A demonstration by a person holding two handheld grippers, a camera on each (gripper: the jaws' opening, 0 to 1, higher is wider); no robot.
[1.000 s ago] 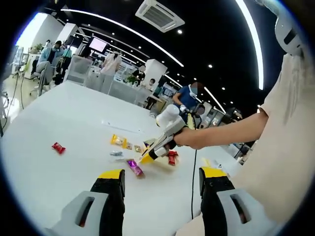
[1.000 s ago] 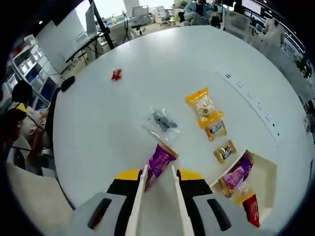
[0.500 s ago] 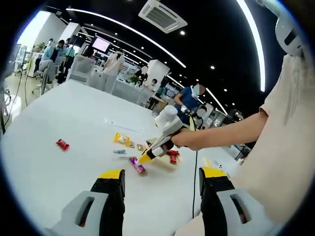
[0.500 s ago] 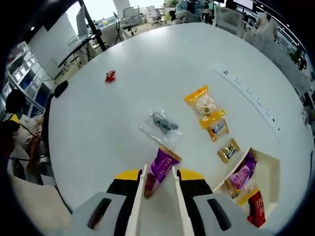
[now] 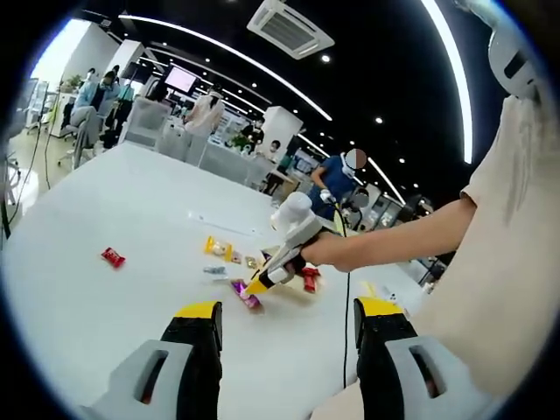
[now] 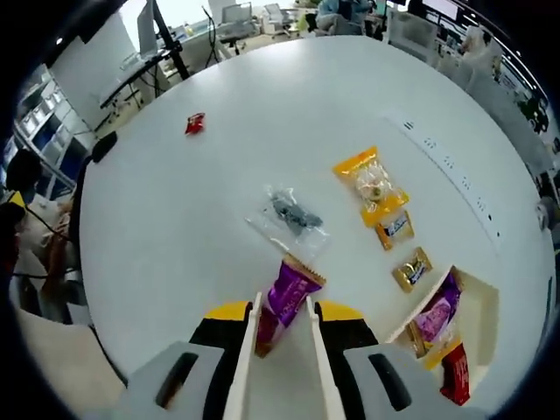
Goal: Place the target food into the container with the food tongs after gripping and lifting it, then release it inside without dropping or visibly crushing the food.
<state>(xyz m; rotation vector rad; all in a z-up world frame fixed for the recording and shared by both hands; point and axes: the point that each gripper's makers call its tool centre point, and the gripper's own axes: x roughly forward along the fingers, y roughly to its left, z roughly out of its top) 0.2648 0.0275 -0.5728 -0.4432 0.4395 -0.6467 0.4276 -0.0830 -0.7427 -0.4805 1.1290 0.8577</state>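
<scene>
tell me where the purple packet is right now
In the right gripper view the purple packet sits between the tongs, low centre, just below the clear bag and left of the container.

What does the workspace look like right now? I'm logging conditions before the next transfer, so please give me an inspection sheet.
Surface: white table, bare between items.
Job's things: purple snack packet between tongs; container holds purple and red packets.
Clutter: clear bag, yellow packet, two small gold packets, red candy.
Grippers: right claw shut on tongs; left claw open, empty.
Cables: black cable across table.
Surroundings: office, people seated.
</scene>
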